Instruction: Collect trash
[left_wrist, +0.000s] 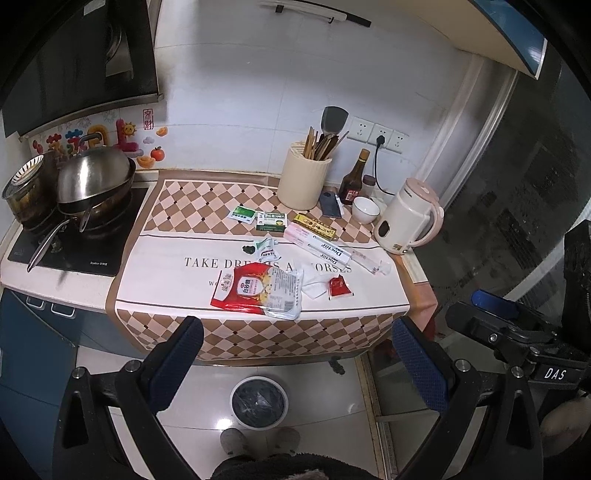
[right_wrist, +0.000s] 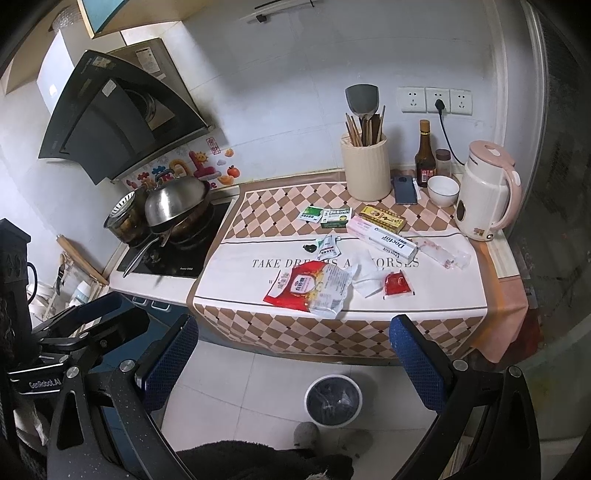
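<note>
Trash lies on the cloth-covered counter (left_wrist: 369, 299): a red and clear sugar bag (left_wrist: 262, 290) (right_wrist: 312, 288), a red sauce packet (left_wrist: 338, 286) (right_wrist: 397, 283), crumpled white tissue (left_wrist: 314, 284) (right_wrist: 365, 273), a torn sachet (left_wrist: 267, 251) (right_wrist: 328, 247), a white toothpaste box (left_wrist: 317, 245) (right_wrist: 384, 238), small medicine boxes (left_wrist: 271, 218) (right_wrist: 334, 217) and a clear wrapper (left_wrist: 373, 260) (right_wrist: 443, 253). A white bin with a black liner (left_wrist: 258, 402) (right_wrist: 332, 400) stands on the floor below. My left gripper (left_wrist: 295, 365) and right gripper (right_wrist: 295, 363) are open and empty, held back from the counter edge above the floor.
A stove with a lidded wok (left_wrist: 94, 184) (right_wrist: 177, 203) and a pot is at the left. A utensil holder (left_wrist: 304, 181) (right_wrist: 365, 171), sauce bottle (left_wrist: 354, 181), phone (right_wrist: 404, 189), white bowl (left_wrist: 365, 209) (right_wrist: 442, 190) and pink kettle (left_wrist: 406, 218) (right_wrist: 484, 192) stand at the back right.
</note>
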